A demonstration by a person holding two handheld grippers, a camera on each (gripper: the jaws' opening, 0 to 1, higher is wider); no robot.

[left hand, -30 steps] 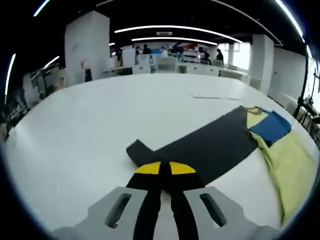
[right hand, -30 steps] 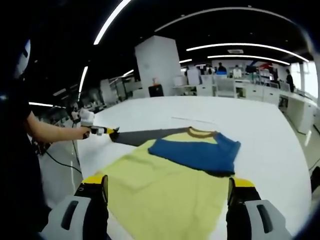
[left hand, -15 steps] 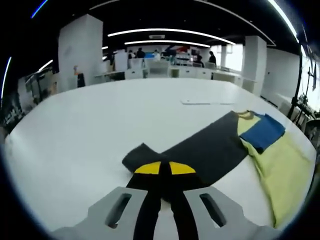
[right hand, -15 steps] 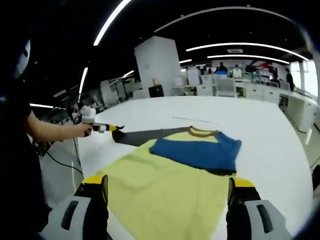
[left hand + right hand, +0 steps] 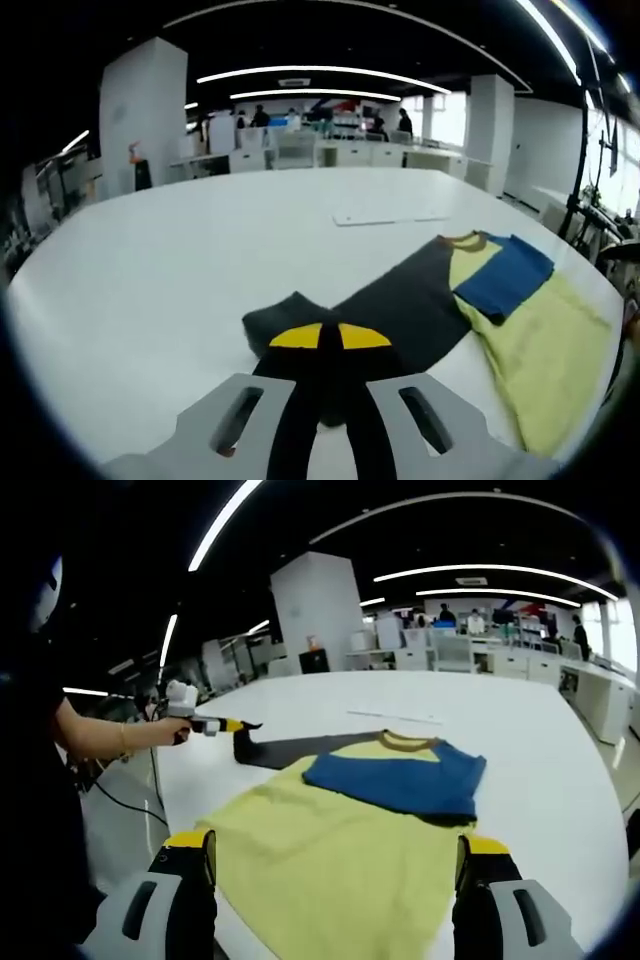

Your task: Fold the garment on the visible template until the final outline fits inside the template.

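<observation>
A large white table [image 5: 180, 250] fills the foreground of an open office. Beyond its far edge stands a broad white pillar [image 5: 318, 610], with rows of white desks [image 5: 330, 152] and chairs beside it. Long curved light strips [image 5: 480, 578] cross the dark ceiling. Bright windows [image 5: 440, 118] lie behind the desks.

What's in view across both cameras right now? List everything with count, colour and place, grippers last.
Garment: one, yellow body, blue sleeve folded across the chest, dark grey sleeve stretched out to the side, brown collar; lying on the table.
Dark grey sleeve: one, its cuff end pinched and lifted slightly off the table.
Table: one, white, large, under the garment.
Flat sheet: one, white, on the table beyond the garment.
Desks and people: several, far background.
Left gripper: one, yellow-tipped black jaws, closed on the sleeve cuff; held by a hand.
Right gripper: one, jaws wide apart, above the yellow hem.
</observation>
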